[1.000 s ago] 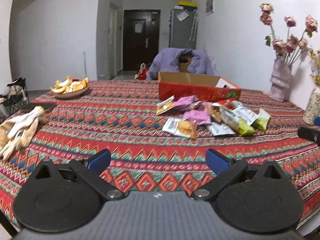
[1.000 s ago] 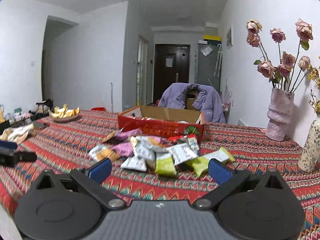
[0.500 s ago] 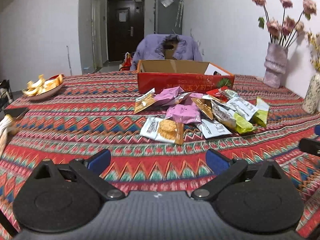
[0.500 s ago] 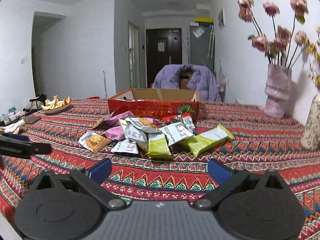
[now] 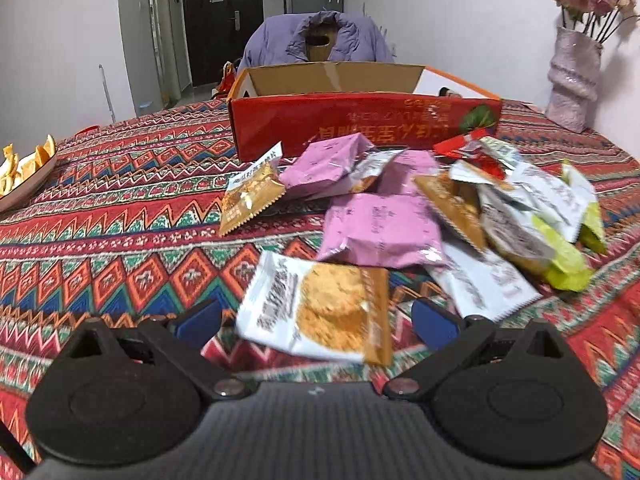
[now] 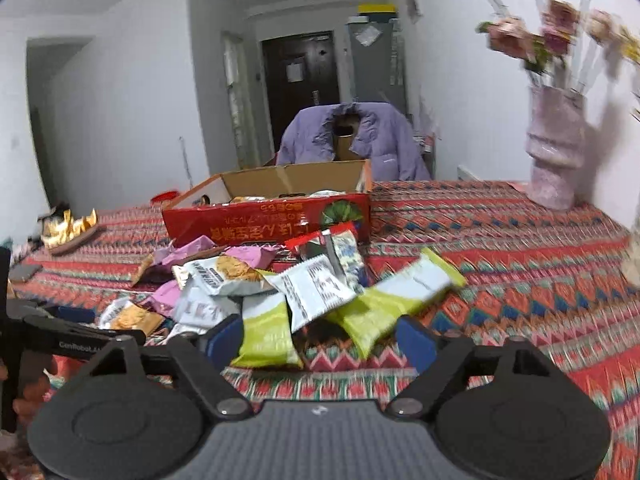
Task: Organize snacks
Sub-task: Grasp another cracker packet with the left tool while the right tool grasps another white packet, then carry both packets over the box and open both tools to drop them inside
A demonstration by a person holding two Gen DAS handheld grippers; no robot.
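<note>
Left wrist view: left gripper (image 5: 316, 320) fingers spread, straddling white-orange cracker packet (image 5: 320, 308) at lower centre. Light, crinkly, slippery film, brittle contents; judge grip across the packet's side edges. Right gripper (image 6: 316, 338) fingers just been closing, not pinching, green packet (image 6: 266, 330) between.

Bench (image 5: 120, 216) carried a red zigzag-patterned cloth. Red cardboard box (image 5: 360, 120) sat upper centre of the left wrist frame, open top. Heap of snack packets (image 5: 400, 216) lay just in front of it, spreading right; a white-and-orange packet (image 5: 320, 312) lay nearest. Plate (image 5: 24, 184) at left edge. Pink vase (image 5: 572, 80) stood upper right.
</note>
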